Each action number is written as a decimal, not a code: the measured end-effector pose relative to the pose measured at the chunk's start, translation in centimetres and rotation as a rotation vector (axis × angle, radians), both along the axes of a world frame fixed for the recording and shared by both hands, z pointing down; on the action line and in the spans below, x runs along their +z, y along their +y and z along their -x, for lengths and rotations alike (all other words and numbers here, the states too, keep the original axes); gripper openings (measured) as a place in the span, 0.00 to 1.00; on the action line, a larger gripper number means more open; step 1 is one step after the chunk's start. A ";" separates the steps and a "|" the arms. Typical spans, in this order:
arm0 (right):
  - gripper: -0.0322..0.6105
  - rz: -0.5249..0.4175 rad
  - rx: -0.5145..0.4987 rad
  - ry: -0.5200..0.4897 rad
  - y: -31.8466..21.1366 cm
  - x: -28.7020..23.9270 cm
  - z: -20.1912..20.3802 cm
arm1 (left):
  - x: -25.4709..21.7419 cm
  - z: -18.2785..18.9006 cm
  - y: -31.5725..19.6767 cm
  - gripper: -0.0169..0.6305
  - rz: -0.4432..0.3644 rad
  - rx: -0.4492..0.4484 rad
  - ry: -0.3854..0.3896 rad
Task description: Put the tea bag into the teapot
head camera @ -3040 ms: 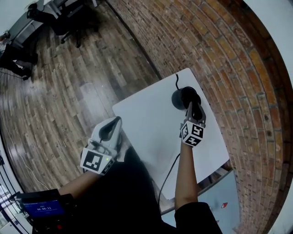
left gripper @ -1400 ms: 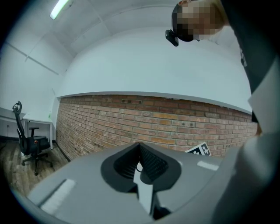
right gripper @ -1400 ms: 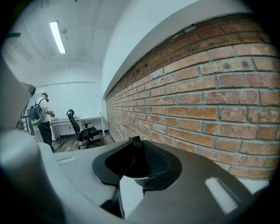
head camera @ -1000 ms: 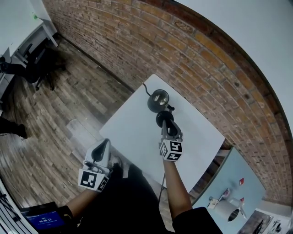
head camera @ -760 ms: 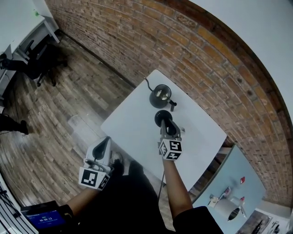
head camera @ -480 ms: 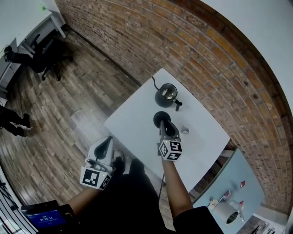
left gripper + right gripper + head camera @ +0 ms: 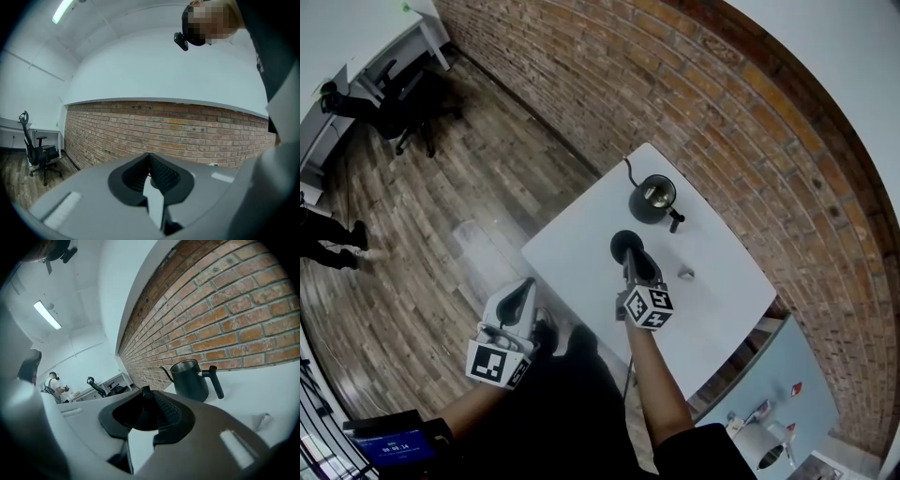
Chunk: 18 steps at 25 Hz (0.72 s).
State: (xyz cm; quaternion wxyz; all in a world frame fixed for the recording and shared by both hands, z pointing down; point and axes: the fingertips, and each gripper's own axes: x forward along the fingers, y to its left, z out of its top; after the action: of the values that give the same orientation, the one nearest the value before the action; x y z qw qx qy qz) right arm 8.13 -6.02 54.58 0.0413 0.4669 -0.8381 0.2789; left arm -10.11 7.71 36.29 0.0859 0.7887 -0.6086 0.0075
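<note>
Brick-backed bench [image 7: 581, 253] carries the teapot [image 7: 652, 199] by its far corner and the tea bag [image 7: 685, 274] toward its wall-side edge; your left gripper [image 7: 523, 292] has jaws closed empty, your right gripper [image 7: 634, 262] grips the lid [image 7: 622, 244], which could slip onto the tea bag if tilted.

No legible text, screen [image 7: 391, 446] digits too small

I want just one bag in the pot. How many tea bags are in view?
1. The tea bag lies on the white table, apart from the teapot, off its handle side. The open pot's inside is too small to check for another.
</note>
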 end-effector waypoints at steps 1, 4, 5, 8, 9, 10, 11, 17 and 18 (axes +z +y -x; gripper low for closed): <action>0.16 0.006 0.001 -0.006 0.0 0.2 0.1 | 0.1 0.1 0.0 0.03 0.001 -0.004 0.000; 0.16 0.029 -0.005 -0.032 0.0 1.1 0.3 | 0.3 0.3 0.1 0.03 0.004 -0.024 0.004; 0.16 0.038 -0.007 -0.045 0.0 1.5 0.4 | 0.2 0.3 0.0 0.03 0.002 -0.029 0.003; 0.16 0.077 -0.003 -0.103 -0.2 2.5 0.6 | 0.0 0.5 -0.1 0.03 -0.009 -0.044 -0.003; 0.16 0.089 -0.001 -0.117 -0.3 2.8 0.6 | 0.0 0.5 -0.1 0.03 -0.010 -0.050 -0.002; 0.16 0.096 -0.003 -0.122 -0.5 3.1 0.6 | 0.0 0.6 -0.2 0.03 -0.006 -0.055 -0.002; 0.16 0.102 -0.008 -0.120 -0.6 3.4 0.6 | 0.1 0.7 -0.2 0.03 0.001 -0.062 -0.004; 0.16 0.152 -0.045 -0.142 -0.8 5.2 0.8 | 0.5 0.5 -0.4 0.03 0.007 -0.086 -0.008; 0.16 0.158 -0.045 -0.152 -0.9 5.4 0.8 | 0.6 0.4 -0.4 0.03 0.009 -0.084 -0.010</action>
State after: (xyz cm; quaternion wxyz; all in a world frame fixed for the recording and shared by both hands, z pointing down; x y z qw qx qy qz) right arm 7.33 -6.91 59.94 0.0208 0.4209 -0.8244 0.3778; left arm -10.50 7.26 36.92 0.0866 0.7619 -0.6418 0.0107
